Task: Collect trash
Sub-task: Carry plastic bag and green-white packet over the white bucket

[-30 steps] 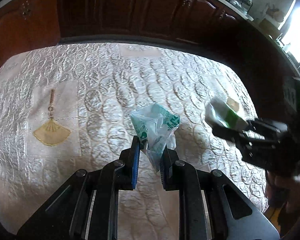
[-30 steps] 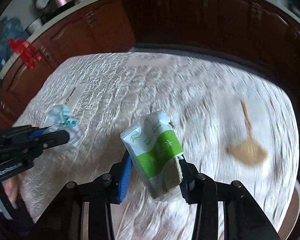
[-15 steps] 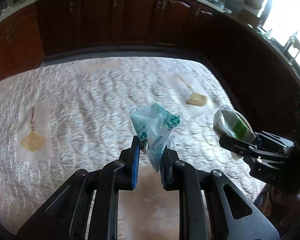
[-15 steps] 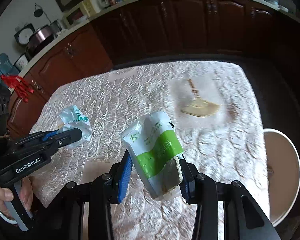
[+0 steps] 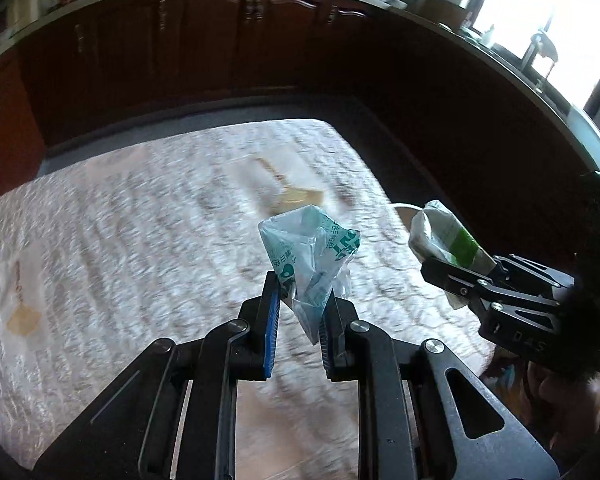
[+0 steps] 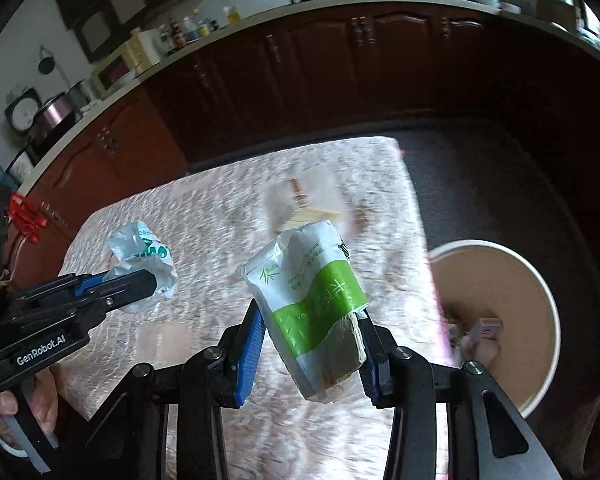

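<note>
Trash in both claws, held above the table (image 6: 204, 216): left gripper (image 5: 298, 312) clenched on a crumpled plastic bag (image 5: 312, 252), right gripper (image 6: 312, 344) clamped on a green-white tissue pack (image 6: 312, 296). Bin (image 6: 540, 280) just right of the table.

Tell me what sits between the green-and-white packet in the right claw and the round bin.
Nothing solid. In the right wrist view, only the tablecloth's edge and dark floor separate the green-and-white packet, held in the right claw, from the round bin on its right.
</note>
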Available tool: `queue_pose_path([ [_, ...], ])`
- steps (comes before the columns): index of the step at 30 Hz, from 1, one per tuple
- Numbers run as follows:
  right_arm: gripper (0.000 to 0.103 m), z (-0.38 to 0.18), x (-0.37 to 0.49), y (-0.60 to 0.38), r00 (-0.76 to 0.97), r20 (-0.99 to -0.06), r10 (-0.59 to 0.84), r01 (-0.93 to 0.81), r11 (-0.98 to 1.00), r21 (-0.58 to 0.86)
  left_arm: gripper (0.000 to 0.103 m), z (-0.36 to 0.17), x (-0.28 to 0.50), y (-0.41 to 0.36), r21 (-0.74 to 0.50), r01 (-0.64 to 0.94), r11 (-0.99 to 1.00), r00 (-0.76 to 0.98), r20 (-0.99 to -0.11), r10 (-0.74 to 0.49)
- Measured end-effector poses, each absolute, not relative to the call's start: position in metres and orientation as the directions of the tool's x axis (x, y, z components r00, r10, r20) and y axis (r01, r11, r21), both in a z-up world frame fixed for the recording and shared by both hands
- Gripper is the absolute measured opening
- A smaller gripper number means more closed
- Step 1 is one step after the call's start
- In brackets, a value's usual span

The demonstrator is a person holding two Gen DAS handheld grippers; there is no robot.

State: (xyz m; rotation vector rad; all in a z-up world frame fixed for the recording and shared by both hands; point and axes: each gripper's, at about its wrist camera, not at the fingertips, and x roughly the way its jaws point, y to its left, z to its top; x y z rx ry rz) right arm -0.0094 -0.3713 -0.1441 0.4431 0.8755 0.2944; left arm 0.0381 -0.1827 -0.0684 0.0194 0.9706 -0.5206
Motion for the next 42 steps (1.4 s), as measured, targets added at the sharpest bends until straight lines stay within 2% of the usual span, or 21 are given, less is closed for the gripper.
queue_pose_path([
  [16,0.040,-0.180,-0.039,-0.470,0.622,-0.726,0.294,0.197,0.838,0.509,0.015,-0.072,0.041,-0.299,-0.196,0.587,0.786,0.372,-0.796,-0.477],
  [42,0.041,-0.219,-0.040,-0.520,0.585,-0.780,0.224,0.335,0.808,0.484,0.015,-0.101,0.061,-0.369,-0.230,0.631,0.741,0.287,-0.819,-0.497],
])
